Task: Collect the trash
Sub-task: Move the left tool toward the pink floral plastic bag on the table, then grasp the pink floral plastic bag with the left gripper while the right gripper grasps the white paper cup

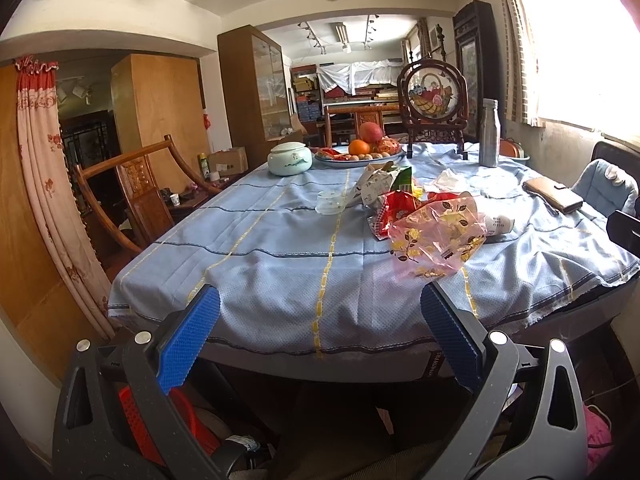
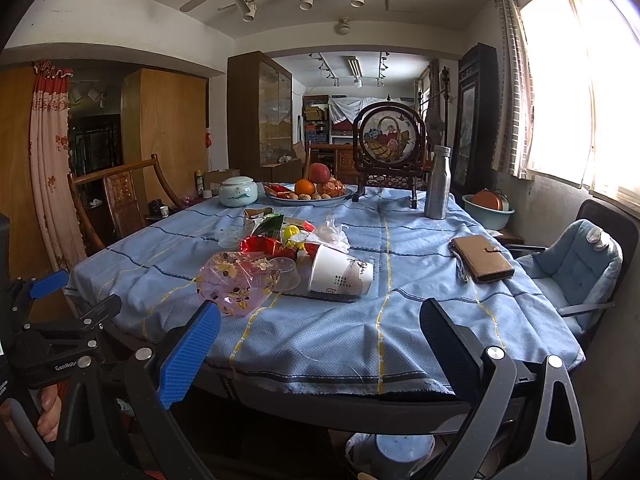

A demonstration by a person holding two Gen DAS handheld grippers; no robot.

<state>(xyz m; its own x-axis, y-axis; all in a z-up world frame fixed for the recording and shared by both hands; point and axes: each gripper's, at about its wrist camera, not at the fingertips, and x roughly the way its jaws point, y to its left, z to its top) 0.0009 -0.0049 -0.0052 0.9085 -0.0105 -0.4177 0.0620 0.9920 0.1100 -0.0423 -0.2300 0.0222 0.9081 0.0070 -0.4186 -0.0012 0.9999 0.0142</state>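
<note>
Trash: pink wrapper (image 2: 236, 282), tipped paper cup (image 2: 340, 274) and red wrappers (image 2: 260, 245) heaped mid-table (image 2: 400, 344), toward its near edge. Left gripper (image 1: 320, 340) and right gripper (image 2: 320, 354) hover off that edge, jaws apart and empty, seemingly poised to reach. Wallet (image 2: 482, 258) lies apart, likely not trash.

Before you: tablecloth (image 2: 320, 332), matt woven blue cloth. Wrapper (image 2: 236, 280), glossy thin pink plastic, centre left. Cup (image 2: 340, 274), matt white paper. Bottle (image 2: 438, 182), brushed metal, upper right. Wallet (image 2: 482, 258), smooth brown leather look. Your gripper pads (image 2: 188, 356), ribbed blue.
</note>
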